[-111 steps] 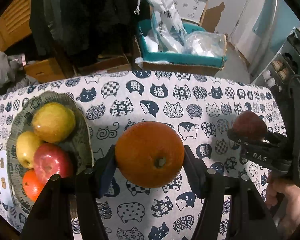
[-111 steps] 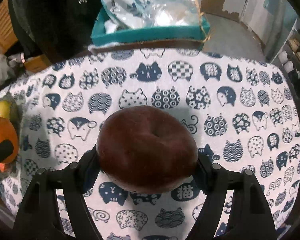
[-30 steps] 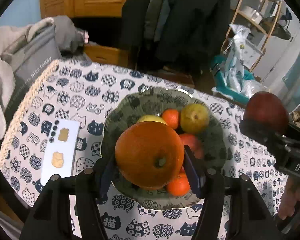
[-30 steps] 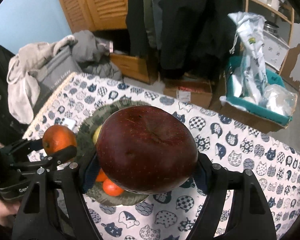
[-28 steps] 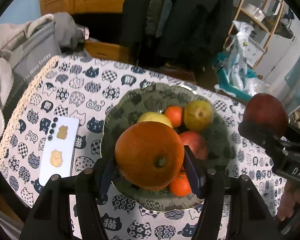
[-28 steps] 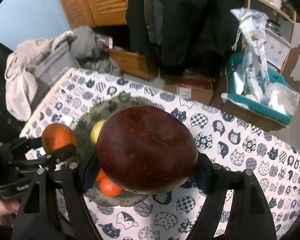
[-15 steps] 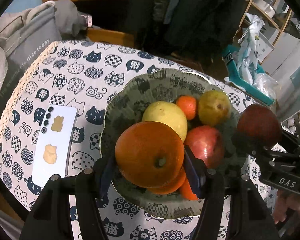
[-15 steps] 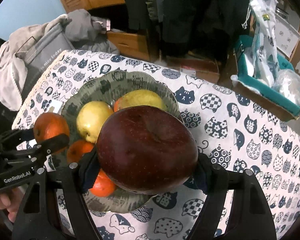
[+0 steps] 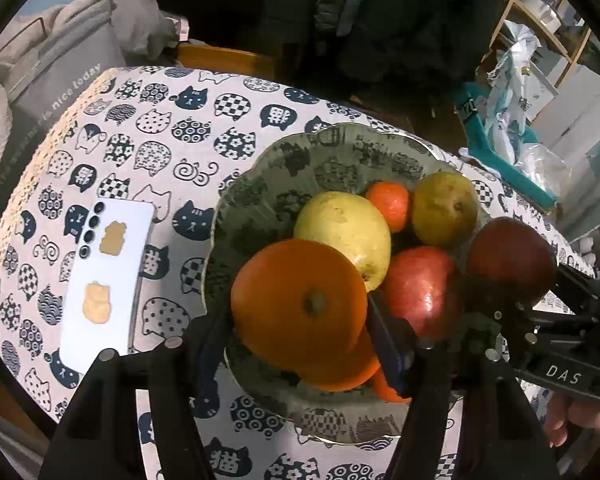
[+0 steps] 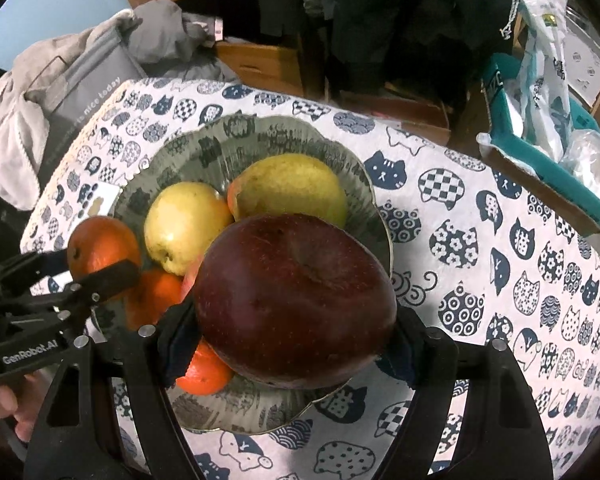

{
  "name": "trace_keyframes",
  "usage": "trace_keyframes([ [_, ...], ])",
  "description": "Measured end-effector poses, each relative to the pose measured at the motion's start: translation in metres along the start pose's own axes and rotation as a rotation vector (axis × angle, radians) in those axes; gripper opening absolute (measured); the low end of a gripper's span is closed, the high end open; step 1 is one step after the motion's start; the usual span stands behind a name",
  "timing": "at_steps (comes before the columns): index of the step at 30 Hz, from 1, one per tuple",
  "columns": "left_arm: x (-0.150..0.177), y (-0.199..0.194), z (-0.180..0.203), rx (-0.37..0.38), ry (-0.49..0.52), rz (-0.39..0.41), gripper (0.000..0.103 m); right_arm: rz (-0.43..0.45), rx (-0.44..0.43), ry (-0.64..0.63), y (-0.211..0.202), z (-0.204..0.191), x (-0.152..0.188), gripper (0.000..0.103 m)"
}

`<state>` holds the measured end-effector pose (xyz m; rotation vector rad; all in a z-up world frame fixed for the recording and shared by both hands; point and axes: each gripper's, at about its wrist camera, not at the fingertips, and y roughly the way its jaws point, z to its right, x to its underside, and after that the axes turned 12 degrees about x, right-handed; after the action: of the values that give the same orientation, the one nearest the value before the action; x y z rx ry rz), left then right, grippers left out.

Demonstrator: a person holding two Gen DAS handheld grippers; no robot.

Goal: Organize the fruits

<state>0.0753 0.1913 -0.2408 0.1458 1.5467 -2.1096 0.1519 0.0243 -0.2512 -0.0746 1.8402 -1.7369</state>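
A large orange sits between the fingers of my left gripper, low over the near left side of the grey patterned bowl. It rests against another orange below it. The jaws are opening, and the pads look just clear of the orange's sides. My right gripper is shut on a dark red apple above the bowl's near right side. The bowl also holds a yellow apple, a pear, a red apple and a small mandarin.
A white phone lies on the cat-print tablecloth left of the bowl. Beyond the far table edge are a grey bag, hanging dark clothes and a teal box with plastic bags. A hand holds the left gripper.
Both grippers have come down close over the bowl, which now looks larger. The left pads have spread slightly away from the orange. The right gripper still holds the dark apple.
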Motion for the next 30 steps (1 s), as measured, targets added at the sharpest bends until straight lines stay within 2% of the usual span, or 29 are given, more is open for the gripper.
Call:
trace_keyframes([
  [2,0.0,-0.003,-0.002,-0.007,-0.004,0.013,0.077,0.016,-0.002,0.009,-0.003,0.001,0.0,0.079],
  [6,-0.001,-0.01,0.0,0.004,0.0,0.028,0.077,0.047,-0.005,0.029,-0.013,0.007,-0.005,0.083],
  [16,-0.002,-0.042,0.016,0.01,0.033,0.096,0.077,0.137,-0.027,0.066,-0.052,0.014,-0.013,0.083],
  [30,0.001,-0.11,0.043,0.01,0.098,0.248,0.08,0.287,0.078,0.078,-0.137,0.028,-0.006,0.083],
])
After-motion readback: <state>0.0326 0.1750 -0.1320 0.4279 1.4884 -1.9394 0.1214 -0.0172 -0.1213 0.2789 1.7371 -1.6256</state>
